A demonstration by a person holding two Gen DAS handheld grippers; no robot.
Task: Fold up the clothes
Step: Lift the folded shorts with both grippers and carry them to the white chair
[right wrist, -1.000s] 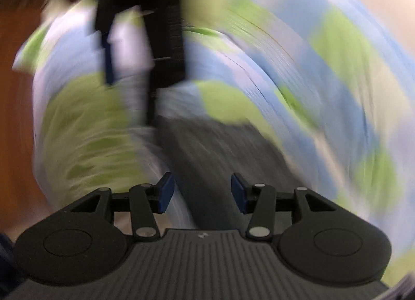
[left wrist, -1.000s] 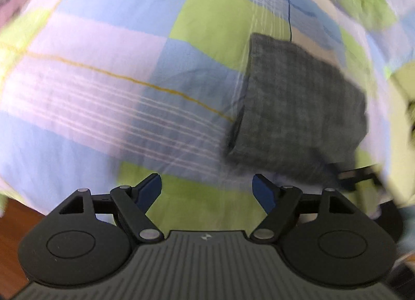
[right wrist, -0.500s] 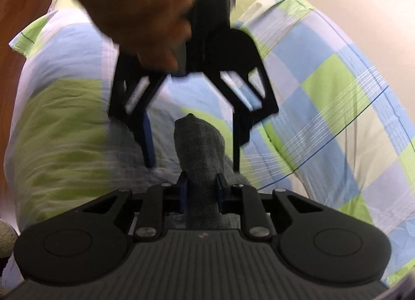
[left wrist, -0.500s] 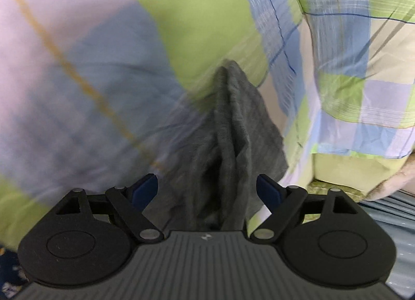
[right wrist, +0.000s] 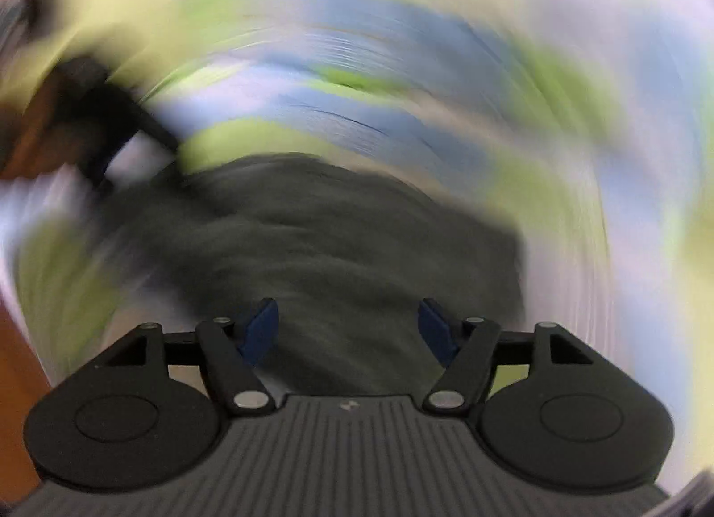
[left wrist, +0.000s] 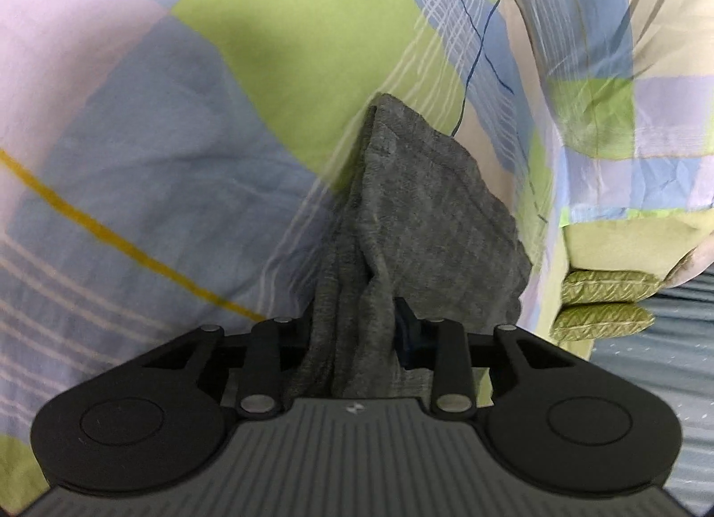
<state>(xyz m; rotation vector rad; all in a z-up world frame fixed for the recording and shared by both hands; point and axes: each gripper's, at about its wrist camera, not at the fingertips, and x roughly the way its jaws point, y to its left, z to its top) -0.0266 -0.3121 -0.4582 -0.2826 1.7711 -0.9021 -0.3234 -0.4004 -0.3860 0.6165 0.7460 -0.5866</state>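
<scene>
Grey garment [left wrist: 424,213] bunched between closing left gripper [left wrist: 357,334] on checked bedsheet [left wrist: 134,160], right view blurred, right gripper [right wrist: 348,329] opening, empty.

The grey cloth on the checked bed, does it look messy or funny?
Yes. The grey cloth is bunched into a crumpled ridge instead of lying flat on the checked bedsheet. The left tool is closing on that bunch. The right wrist view is too blurred to add more.
</scene>
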